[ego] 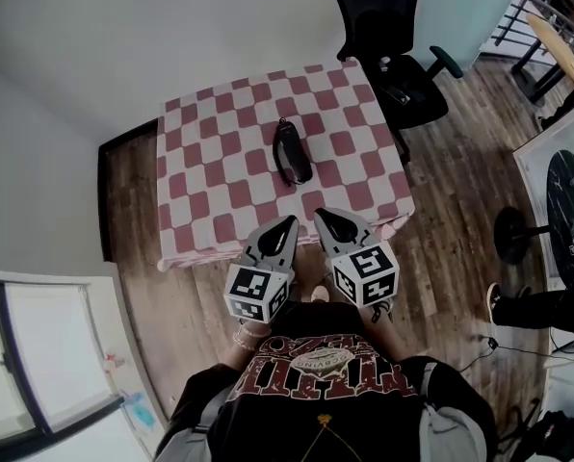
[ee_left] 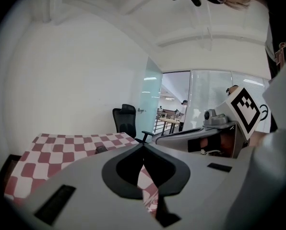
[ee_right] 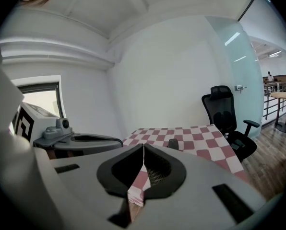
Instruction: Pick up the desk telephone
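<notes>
Red-and-white checked table [ego: 186,176] in middle of wood floor. Black office chair [ego: 383,37] at far right corner of table. Left gripper [ego: 287,224] and right gripper [ego: 324,218] side by side over near table edge. Both have jaws pressed together, nothing between. Black desk telephone [ego: 292,152] lies mid-table, a bit farther than gripper tips, untouched.

red-and-white checked tablecloth [ego: 210,152] near white wall; black office chair [ego: 388,37] just beside far right corner; wood floor [ego: 451,200].
</notes>
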Action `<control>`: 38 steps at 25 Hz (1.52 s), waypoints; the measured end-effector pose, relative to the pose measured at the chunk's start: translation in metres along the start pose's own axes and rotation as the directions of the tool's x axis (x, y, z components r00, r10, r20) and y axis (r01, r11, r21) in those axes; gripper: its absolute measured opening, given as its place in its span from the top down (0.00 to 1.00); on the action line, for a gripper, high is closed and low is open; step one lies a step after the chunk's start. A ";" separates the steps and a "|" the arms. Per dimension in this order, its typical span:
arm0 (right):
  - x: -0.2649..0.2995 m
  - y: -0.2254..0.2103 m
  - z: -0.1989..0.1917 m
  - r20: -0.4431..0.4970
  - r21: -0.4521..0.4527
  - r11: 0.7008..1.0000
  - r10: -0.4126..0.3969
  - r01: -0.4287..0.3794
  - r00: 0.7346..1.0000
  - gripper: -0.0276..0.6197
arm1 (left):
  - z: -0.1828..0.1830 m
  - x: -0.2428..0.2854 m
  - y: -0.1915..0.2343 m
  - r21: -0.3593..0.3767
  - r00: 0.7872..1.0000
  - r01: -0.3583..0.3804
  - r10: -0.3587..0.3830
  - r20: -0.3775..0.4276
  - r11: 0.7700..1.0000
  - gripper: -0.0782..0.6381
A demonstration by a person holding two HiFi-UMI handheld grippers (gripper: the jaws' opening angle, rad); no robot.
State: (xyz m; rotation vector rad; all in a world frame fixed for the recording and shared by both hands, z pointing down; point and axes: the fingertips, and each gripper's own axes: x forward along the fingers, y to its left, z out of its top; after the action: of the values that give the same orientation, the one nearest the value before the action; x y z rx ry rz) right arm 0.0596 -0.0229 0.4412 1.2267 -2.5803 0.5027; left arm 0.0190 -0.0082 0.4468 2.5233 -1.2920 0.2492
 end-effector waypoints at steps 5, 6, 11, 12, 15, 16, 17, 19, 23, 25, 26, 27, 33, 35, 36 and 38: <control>0.029 -0.002 0.010 -0.012 -0.005 1.000 -0.017 0.017 1.000 0.92 | 0.007 0.011 0.031 0.003 1.000 0.013 -0.013 -0.009 1.000 0.89; 0.035 -0.002 0.011 -0.013 -0.003 1.000 -0.019 0.019 1.000 0.92 | 0.009 0.013 0.037 0.002 1.000 0.016 -0.016 -0.011 1.000 0.89; 0.061 -0.004 0.020 -0.017 -0.003 0.999 -0.040 0.040 0.999 0.92 | 0.015 0.021 0.064 0.009 1.000 0.025 -0.025 -0.015 1.000 0.89; 0.066 -0.004 0.021 -0.018 -0.003 0.999 -0.046 0.046 0.999 0.92 | 0.015 0.023 0.069 0.011 0.999 0.029 -0.028 -0.017 1.000 0.89; 0.080 -0.005 0.023 -0.025 -0.008 0.998 -0.062 0.062 0.998 0.92 | 0.015 0.026 0.083 0.010 0.999 0.043 -0.043 -0.025 0.999 0.89; 0.084 -0.006 0.024 -0.028 -0.009 0.998 -0.068 0.068 0.997 0.92 | 0.015 0.027 0.087 0.011 0.998 0.049 -0.049 -0.027 0.999 0.89; 0.088 -0.005 0.024 -0.030 -0.009 0.997 -0.074 0.074 0.997 0.92 | 0.015 0.028 0.091 0.011 0.998 0.055 -0.055 -0.028 0.998 0.89; 0.096 -0.005 0.024 -0.033 -0.006 0.996 -0.085 0.085 0.996 0.92 | 0.015 0.029 0.100 0.009 0.997 0.069 -0.068 -0.029 0.998 0.89; 0.108 -0.002 0.023 -0.035 -0.001 0.994 -0.109 0.109 0.993 0.92 | 0.015 0.031 0.112 0.015 0.995 0.099 -0.098 -0.034 0.995 0.89; 0.111 -0.003 0.021 -0.037 0.004 0.992 -0.129 0.129 0.991 0.92 | 0.015 0.031 0.115 0.016 0.993 0.113 -0.113 -0.030 0.993 0.89; 0.112 -0.004 0.020 -0.039 0.007 0.990 -0.140 0.140 0.989 0.92 | 0.015 0.031 0.116 0.016 0.992 0.120 -0.119 -0.031 0.993 0.89; 0.113 -0.005 0.019 -0.042 0.009 0.989 -0.149 0.150 0.988 0.92 | 0.015 0.031 0.117 0.017 0.992 0.126 -0.125 -0.034 0.992 0.89; 0.121 -0.011 0.014 -0.069 0.018 0.985 -0.170 0.171 0.983 0.92 | 0.015 0.036 0.124 -0.002 0.989 0.142 -0.142 -0.040 0.990 0.89; 0.123 -0.014 0.014 -0.076 0.016 0.985 -0.169 0.171 0.983 0.92 | 0.016 0.038 0.127 -0.023 0.990 0.137 -0.137 -0.033 0.990 0.89; 0.124 -0.016 0.015 -0.079 0.013 0.985 -0.168 0.170 0.983 0.92 | 0.017 0.040 0.128 -0.026 0.991 0.131 -0.132 -0.032 0.991 0.89; 0.127 -0.021 0.016 -0.086 0.003 0.986 -0.166 0.166 0.982 0.92 | 0.018 0.045 0.131 -0.025 0.992 0.118 -0.119 -0.034 0.993 0.89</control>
State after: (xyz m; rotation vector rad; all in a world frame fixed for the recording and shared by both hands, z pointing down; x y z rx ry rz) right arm -0.0035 -0.1312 0.4761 1.3782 -2.3824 0.5218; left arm -0.0609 -0.1209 0.4663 2.5534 -1.1206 0.2497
